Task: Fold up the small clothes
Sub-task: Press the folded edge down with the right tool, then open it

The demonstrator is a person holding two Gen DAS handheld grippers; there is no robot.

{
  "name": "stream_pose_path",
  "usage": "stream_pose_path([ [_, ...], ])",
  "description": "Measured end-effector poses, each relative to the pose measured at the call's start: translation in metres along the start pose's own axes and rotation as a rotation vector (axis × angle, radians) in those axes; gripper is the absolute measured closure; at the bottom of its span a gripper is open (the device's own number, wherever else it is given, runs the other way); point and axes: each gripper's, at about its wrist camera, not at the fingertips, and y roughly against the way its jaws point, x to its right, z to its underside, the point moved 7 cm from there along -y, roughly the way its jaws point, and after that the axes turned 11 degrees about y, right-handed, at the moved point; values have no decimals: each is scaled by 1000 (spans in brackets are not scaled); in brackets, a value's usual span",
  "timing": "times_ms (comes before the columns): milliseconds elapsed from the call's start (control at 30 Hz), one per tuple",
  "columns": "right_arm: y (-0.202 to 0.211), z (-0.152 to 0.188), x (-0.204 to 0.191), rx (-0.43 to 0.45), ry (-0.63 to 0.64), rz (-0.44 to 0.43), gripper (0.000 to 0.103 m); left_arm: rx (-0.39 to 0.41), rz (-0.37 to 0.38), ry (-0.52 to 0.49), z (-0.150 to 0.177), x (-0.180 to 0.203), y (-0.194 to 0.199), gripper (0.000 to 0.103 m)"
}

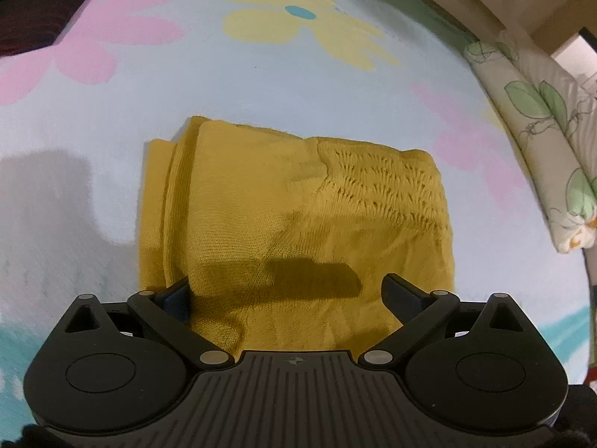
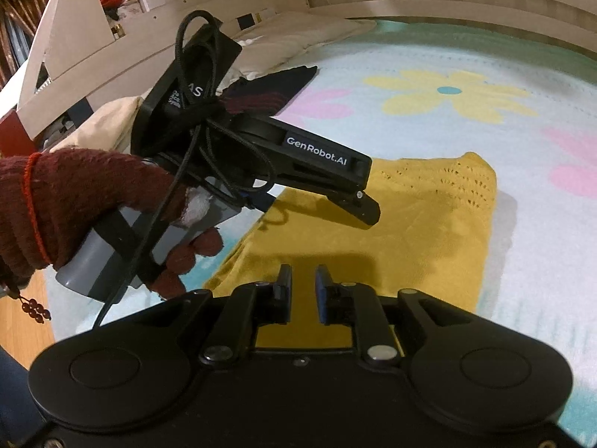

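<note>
A mustard-yellow knitted garment point(image 1: 298, 216) lies folded into a rough rectangle on the flowered blanket point(image 1: 261, 86). My left gripper point(image 1: 285, 295) is open, its fingers spread wide just above the garment's near edge, holding nothing. In the right wrist view the same garment point(image 2: 410, 224) lies ahead. My right gripper point(image 2: 303, 287) hovers over its near edge with the fingers close together and a narrow gap between them, empty. The left gripper's body point(image 2: 317, 160), held by a hand in a red glove point(image 2: 74, 201), reaches over the garment's left side.
A dark red and black garment point(image 1: 41, 7) lies at the blanket's far left; it also shows in the right wrist view point(image 2: 268, 89). A leaf-patterned pillow point(image 1: 541, 130) lies along the right side. A wooden bed frame point(image 2: 447, 3) and pale pillows point(image 2: 298, 33) border the far edge.
</note>
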Motion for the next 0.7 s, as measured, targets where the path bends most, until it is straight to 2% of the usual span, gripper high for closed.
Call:
stream_pose_path([
  [233, -4, 4, 5, -17, -9, 4, 76, 4, -24, -16, 1, -1, 0, 4],
  [267, -5, 4, 5, -17, -10, 4, 76, 5, -34, -21, 1, -1, 0, 6],
  [333, -5, 4, 7, -18, -14, 7, 76, 18, -84, -51, 0, -3, 2, 28],
  [433, -5, 5, 14, -19, -25, 18, 75, 58, -211, -153, -3, -10, 7, 30],
  [467, -5, 4, 16, -17, -27, 24, 64, 64, -241, -163, -4, -14, 9, 30],
  [533, -3, 3, 23, -8, -37, 46, 50, 65, -241, -138, -6, -20, 13, 30],
  [633, 0, -1, 40, 10, -71, 80, 48, 76, -237, -100, -10, -33, 21, 29],
  [700, -1, -4, 53, 22, -98, 98, 41, 87, -232, -72, -14, -40, 28, 30],
])
